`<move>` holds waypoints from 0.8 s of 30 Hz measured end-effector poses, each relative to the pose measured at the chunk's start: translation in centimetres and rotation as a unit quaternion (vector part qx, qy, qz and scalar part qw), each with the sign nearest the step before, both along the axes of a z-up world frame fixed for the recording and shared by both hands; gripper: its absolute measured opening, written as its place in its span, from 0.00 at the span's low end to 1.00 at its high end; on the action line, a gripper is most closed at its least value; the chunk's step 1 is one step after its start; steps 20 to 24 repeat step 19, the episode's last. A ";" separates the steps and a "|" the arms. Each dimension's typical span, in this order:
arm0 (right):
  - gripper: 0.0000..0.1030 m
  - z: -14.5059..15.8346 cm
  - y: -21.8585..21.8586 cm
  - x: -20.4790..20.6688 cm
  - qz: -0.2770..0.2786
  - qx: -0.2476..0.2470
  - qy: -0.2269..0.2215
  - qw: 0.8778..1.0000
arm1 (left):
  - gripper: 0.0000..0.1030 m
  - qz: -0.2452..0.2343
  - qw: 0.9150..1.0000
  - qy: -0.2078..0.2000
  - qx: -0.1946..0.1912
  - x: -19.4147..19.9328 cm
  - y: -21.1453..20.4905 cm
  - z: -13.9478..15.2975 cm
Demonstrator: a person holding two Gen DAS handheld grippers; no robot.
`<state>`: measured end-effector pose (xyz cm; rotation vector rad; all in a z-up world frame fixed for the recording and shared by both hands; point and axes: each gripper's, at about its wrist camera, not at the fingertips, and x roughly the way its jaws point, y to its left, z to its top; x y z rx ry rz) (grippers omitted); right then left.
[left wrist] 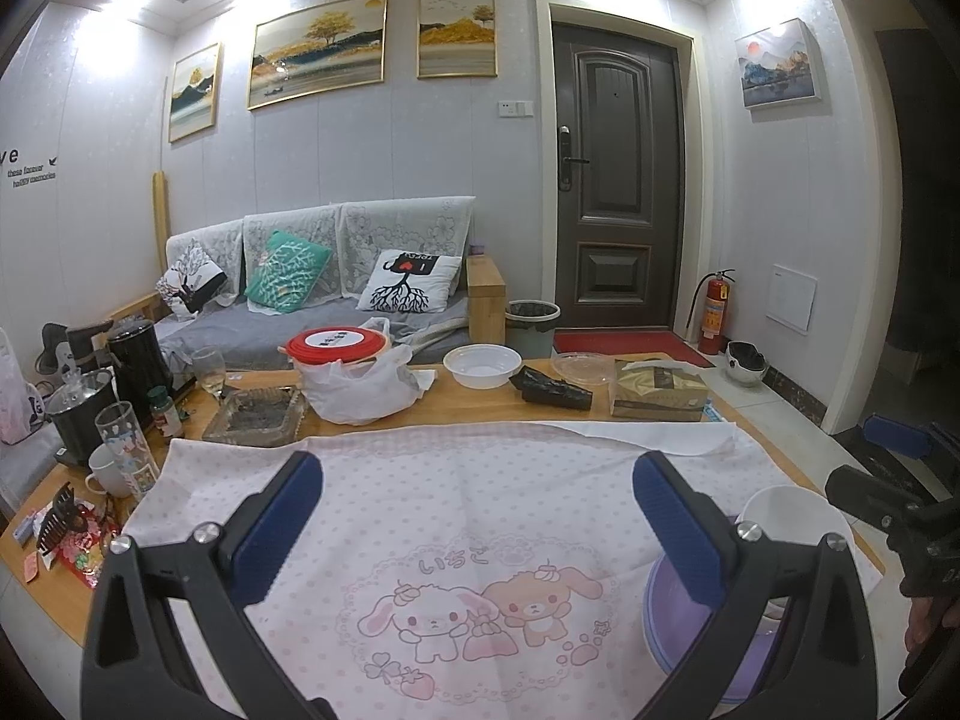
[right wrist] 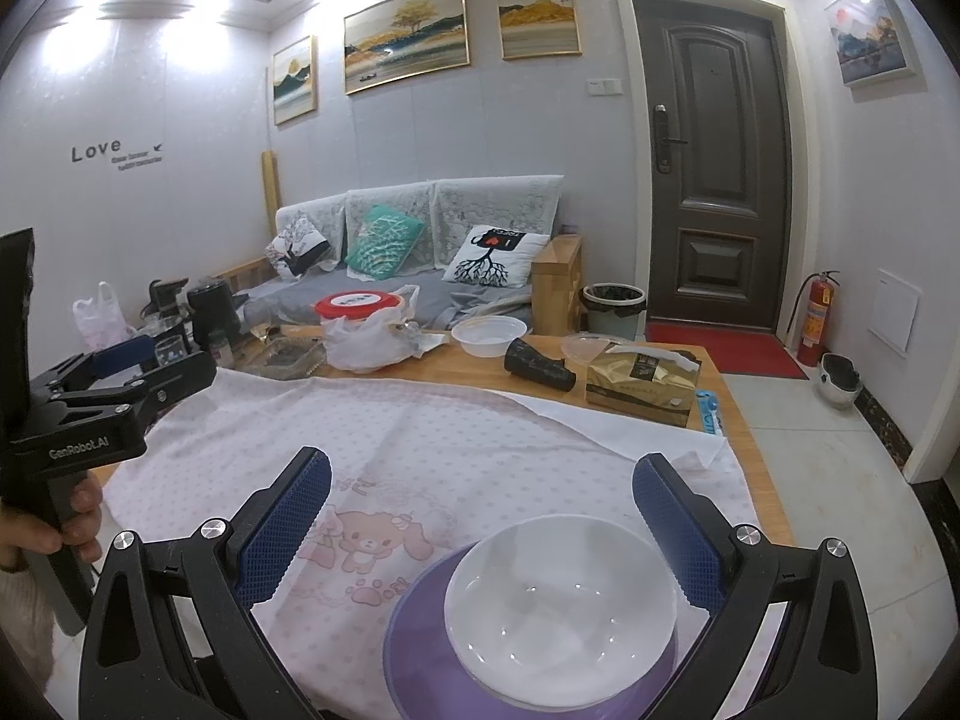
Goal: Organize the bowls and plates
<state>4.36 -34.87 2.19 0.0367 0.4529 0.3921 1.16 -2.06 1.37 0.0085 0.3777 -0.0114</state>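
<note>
Both jaws stand spread wide, gripping nothing. The right gripper (right wrist: 480, 516) hovers over a white bowl (right wrist: 561, 591) stacked on a purple plate (right wrist: 420, 648) at 6 o'clock. The left gripper (left wrist: 477, 510) hangs over the pink cloth (left wrist: 456, 480) on the tabletop (left wrist: 480, 402).

A lived-in home sitting room. A cushioned sofa (left wrist: 312, 276) under framed landscape paintings (left wrist: 318, 48) faces a cluttered wooden coffee table (left wrist: 480, 402). A dark entry door (left wrist: 618, 174) with a red doormat (left wrist: 624, 342) stands beside it.

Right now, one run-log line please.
left hand-held gripper open, empty | right hand-held gripper open, above white bowl | bowl sits in purple plate
</note>
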 end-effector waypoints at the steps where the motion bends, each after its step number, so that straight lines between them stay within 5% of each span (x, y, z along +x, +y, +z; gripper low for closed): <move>1: 0.97 0.0 0.0 0.0 0.000 0.000 0.000 1.000 | 1.00 0.000 1.000 0.000 0.001 0.0 -0.1 0.1; 24: 0.97 0.1 -0.1 0.0 0.000 0.000 0.001 1.000 | 1.00 0.002 1.000 0.000 0.004 0.0 -0.4 0.2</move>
